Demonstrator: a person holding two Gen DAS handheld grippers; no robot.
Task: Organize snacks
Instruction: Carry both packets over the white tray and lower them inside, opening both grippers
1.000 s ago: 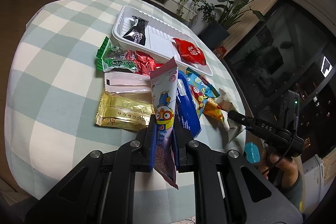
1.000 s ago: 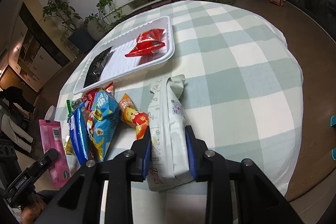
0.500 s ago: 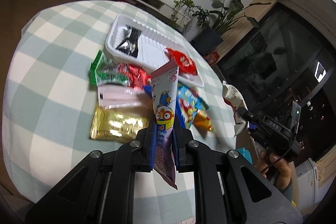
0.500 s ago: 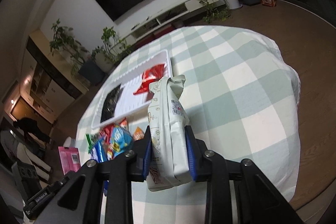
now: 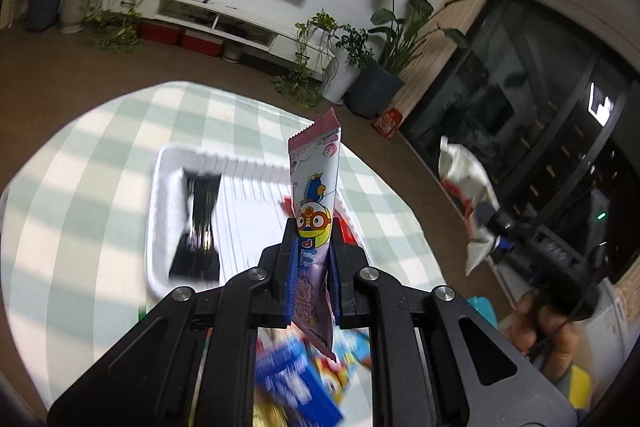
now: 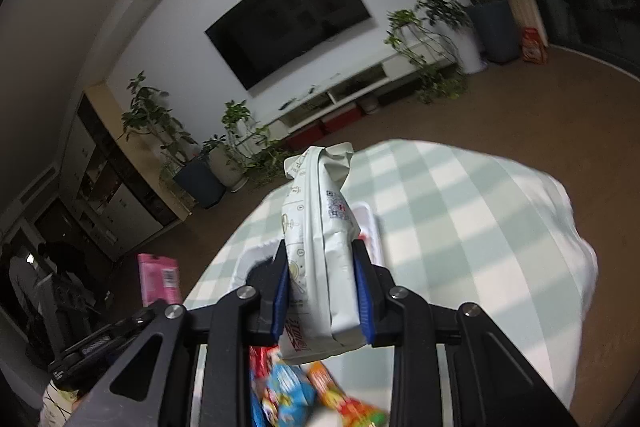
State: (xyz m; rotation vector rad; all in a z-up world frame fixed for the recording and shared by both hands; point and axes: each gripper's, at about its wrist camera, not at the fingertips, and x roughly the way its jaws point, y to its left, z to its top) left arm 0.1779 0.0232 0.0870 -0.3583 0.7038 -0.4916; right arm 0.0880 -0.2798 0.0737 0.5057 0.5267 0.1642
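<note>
The big living room, with its dark TV point(image 6: 290, 17) on the white wall and its green plants, fills more of the view now than it did a moment ago, because both hands have gone up. Below them is the round surface point(image 5: 60, 227) with its green and white check cloth, and it looks farther away than before. On it sits the white tray point(image 5: 160, 211), which now lies right under the lifted snacks instead of far off at the back. A black packet point(image 5: 198, 223) is inside the tray. The pile of loose snacks point(image 5: 296, 383) on the cloth has slid to the very bottom of the view. The right hand-held gripper point(image 6: 322, 301) is clenched on a puffy white bag point(image 6: 322, 239), held upright in the air. The left hand-held gripper point(image 5: 312, 267) is squeezed tight on a thin pink cartoon packet point(image 5: 316, 203), also standing up in the air. I think both snacks are being carried over to the tray, so dropping them in comes next.
</note>
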